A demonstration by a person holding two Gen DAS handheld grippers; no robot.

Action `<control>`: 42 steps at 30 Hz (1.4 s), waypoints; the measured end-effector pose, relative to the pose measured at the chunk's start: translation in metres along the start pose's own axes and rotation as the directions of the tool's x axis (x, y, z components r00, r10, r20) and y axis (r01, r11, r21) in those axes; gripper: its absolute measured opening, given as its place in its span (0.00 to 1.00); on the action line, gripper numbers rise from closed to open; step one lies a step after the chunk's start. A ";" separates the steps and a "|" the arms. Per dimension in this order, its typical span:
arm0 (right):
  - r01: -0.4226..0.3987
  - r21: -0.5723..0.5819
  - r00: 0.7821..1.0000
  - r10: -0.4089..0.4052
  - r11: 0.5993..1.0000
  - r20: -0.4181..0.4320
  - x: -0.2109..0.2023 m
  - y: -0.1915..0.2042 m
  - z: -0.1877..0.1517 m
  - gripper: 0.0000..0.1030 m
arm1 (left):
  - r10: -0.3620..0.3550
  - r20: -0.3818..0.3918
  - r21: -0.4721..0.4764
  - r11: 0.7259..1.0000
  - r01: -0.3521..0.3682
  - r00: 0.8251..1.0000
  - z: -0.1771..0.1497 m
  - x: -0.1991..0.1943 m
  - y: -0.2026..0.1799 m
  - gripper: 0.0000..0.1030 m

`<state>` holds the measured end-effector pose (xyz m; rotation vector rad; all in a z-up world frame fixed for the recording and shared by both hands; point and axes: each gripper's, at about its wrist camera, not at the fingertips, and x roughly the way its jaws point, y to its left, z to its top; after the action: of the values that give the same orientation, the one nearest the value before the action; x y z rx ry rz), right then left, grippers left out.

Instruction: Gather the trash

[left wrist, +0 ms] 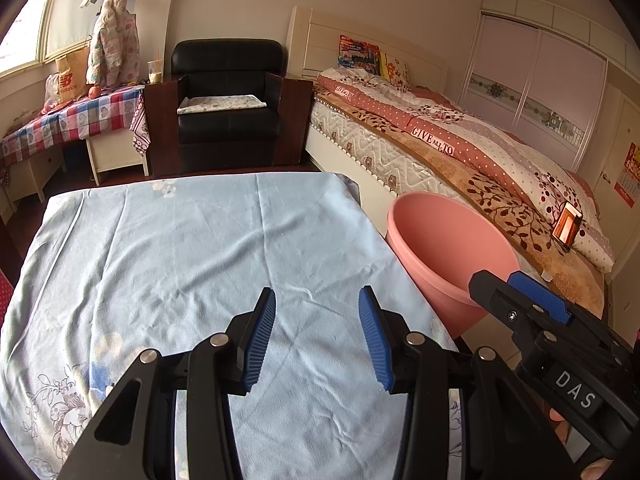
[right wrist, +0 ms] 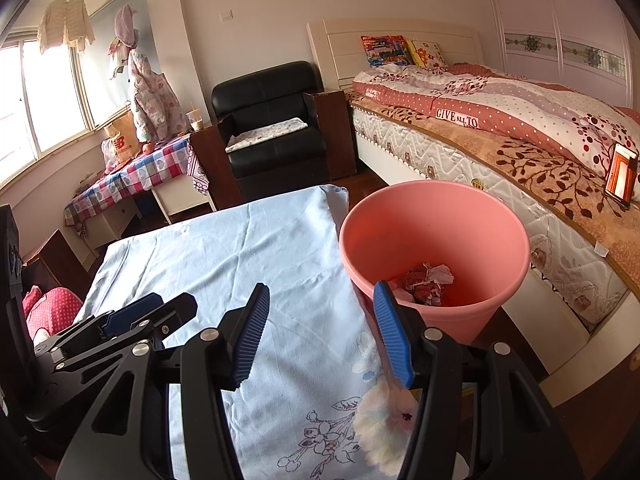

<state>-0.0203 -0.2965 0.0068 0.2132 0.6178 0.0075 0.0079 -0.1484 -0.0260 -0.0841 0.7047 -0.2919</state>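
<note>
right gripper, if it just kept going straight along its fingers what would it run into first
Most likely the light blue floral cloth on the table: the right gripper stands open and empty, tilted down at it. The pink bucket holding crumpled trash sits just right of that line, though fisheye depth makes this uncertain.

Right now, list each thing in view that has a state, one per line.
Left gripper: jaws open, nothing between them.
Right gripper: jaws open, nothing between them.
Pink bin: upright, crumpled trash at the bottom.
Blue cloth: spread on the table, wrinkled.
Phone: propped on the bed, screen lit.
</note>
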 end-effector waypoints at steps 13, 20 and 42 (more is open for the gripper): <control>0.001 0.000 1.000 -0.001 1.000 -0.003 0.000 0.000 0.001 0.53 | -0.001 -0.004 0.000 1.000 0.001 1.000 -0.004 0.001 0.000 0.42; 0.002 0.000 1.000 -0.002 1.000 -0.003 0.000 0.001 0.002 0.53 | -0.001 -0.004 -0.002 1.000 0.001 1.000 -0.003 0.001 0.000 0.42; 0.018 -0.010 1.000 -0.018 1.000 -0.018 -0.002 -0.004 -0.012 0.53 | -0.002 -0.010 -0.008 1.000 0.002 1.000 -0.006 0.001 0.004 0.42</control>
<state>-0.0291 -0.2978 -0.0020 0.1985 0.6373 -0.0051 0.0054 -0.1448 -0.0319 -0.0906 0.7155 -0.2913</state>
